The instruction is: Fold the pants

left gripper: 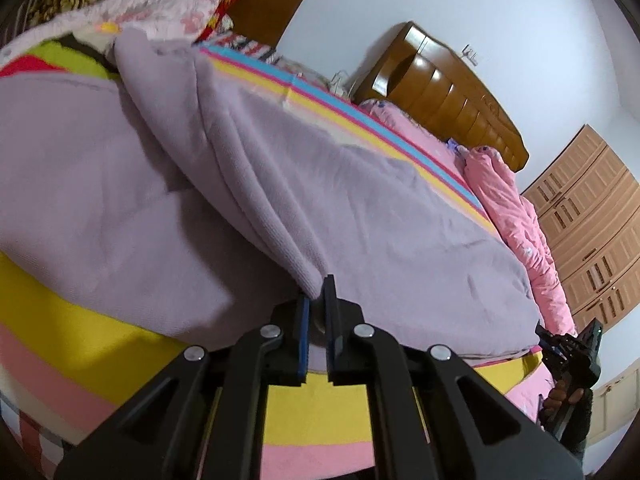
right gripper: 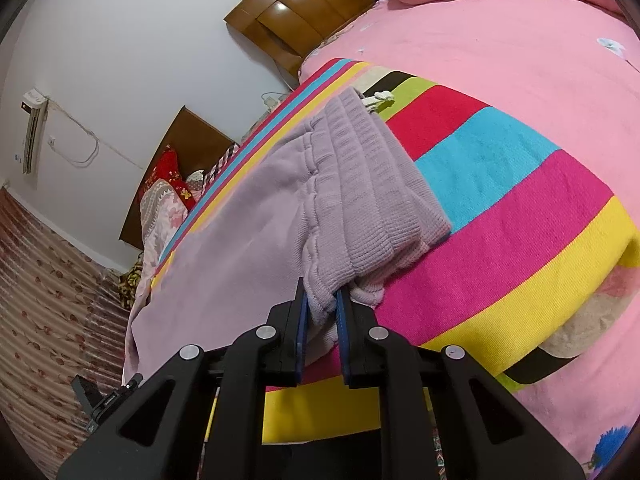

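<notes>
We see lilac knitted pants (left gripper: pixel 248 184) lying lengthwise across the striped bed cover (right gripper: pixel 520 208). Left gripper (left gripper: pixel 316 300) jaws pinch a cuff; right gripper (right gripper: pixel 322 304) jaws pinch the ribbed waistband (right gripper: pixel 372 184).

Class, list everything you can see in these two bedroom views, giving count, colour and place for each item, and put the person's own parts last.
pants: one, lilac, spread on the striped blanket
striped blanket: one, multicoloured, covering the bed
pink quilt: one, bunched near the headboard
headboard: one, brown wood, against the white wall
wardrobe: one, light wood, beside the bed
air conditioner: one, white, on the wall
left gripper: black, blue-padded fingers shut on a pants fold
right gripper: black, fingers shut on the ribbed waistband
</notes>
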`<move>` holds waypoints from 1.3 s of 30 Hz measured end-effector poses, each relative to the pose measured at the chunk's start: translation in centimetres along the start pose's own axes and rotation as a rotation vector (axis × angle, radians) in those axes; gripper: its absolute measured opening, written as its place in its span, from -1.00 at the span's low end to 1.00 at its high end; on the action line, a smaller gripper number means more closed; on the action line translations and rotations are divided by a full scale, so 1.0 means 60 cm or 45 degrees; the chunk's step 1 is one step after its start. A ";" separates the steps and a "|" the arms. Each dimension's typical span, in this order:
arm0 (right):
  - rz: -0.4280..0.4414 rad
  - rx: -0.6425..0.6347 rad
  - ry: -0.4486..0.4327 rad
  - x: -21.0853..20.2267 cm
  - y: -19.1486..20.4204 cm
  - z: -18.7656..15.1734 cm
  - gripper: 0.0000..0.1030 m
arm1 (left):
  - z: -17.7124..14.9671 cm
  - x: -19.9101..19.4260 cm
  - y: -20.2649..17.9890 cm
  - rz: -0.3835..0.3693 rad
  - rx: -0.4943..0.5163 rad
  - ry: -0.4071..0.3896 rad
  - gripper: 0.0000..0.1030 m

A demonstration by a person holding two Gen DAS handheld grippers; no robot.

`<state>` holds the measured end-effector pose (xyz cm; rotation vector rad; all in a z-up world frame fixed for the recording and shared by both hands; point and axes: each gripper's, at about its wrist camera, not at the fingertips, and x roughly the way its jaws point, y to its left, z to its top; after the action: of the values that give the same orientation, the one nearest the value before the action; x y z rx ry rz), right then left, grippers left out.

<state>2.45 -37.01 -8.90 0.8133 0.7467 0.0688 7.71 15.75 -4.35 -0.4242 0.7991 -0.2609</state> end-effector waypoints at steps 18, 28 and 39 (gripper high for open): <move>0.008 -0.009 -0.020 -0.014 0.009 -0.002 -0.73 | -0.027 -0.030 -0.015 -0.005 0.055 -0.125 -0.90; -0.052 -0.020 0.009 -0.008 0.002 -0.007 -0.89 | -0.043 0.001 0.014 -0.002 0.010 -0.075 -0.49; -0.154 -0.559 -0.090 -0.030 0.188 -0.043 0.15 | 0.060 -0.020 -0.165 0.086 0.373 -0.171 0.94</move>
<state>1.91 -28.09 -1.35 0.3498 0.6797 0.0910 8.91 8.40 3.23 -0.1371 0.6300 -0.2788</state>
